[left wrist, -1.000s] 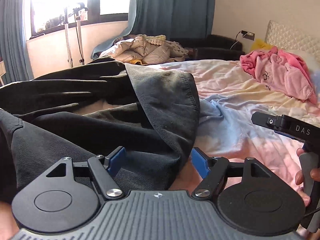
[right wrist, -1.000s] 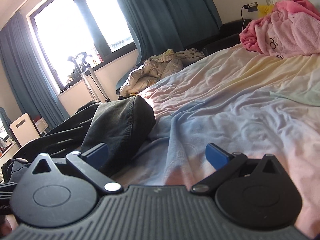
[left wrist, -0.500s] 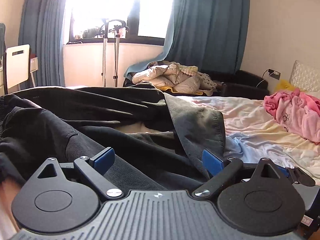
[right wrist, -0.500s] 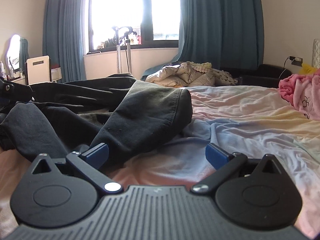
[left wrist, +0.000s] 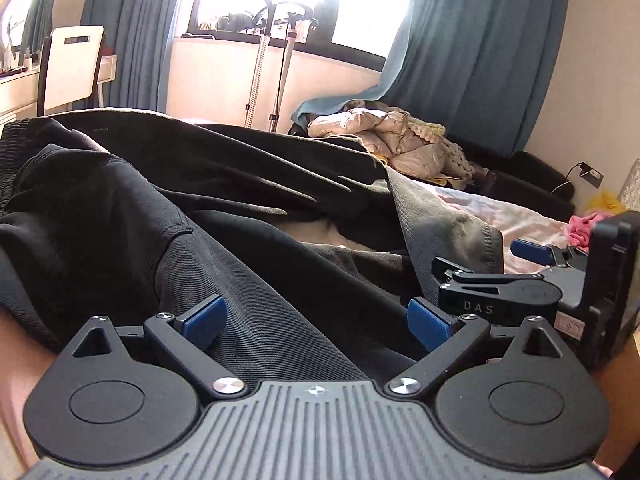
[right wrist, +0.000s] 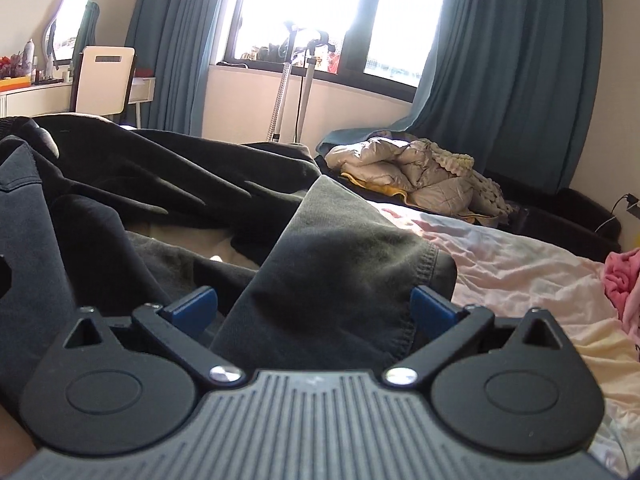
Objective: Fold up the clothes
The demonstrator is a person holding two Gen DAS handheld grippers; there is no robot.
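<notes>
Swinging back toward the window since a second ago, both wide open: left gripper (left wrist: 316,322) over rumpled dark trousers (left wrist: 248,280) on the bed (right wrist: 520,276), right gripper (right wrist: 314,308) straddling the hem. Looks like lining up a grab.

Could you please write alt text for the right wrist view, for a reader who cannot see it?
The right gripper, jaws open, sits low over the hemmed end of a dark grey cotton garment crumpled on a pastel bed sheet. Behind are a beige puffer jacket, teal curtains and a bright window.
</notes>
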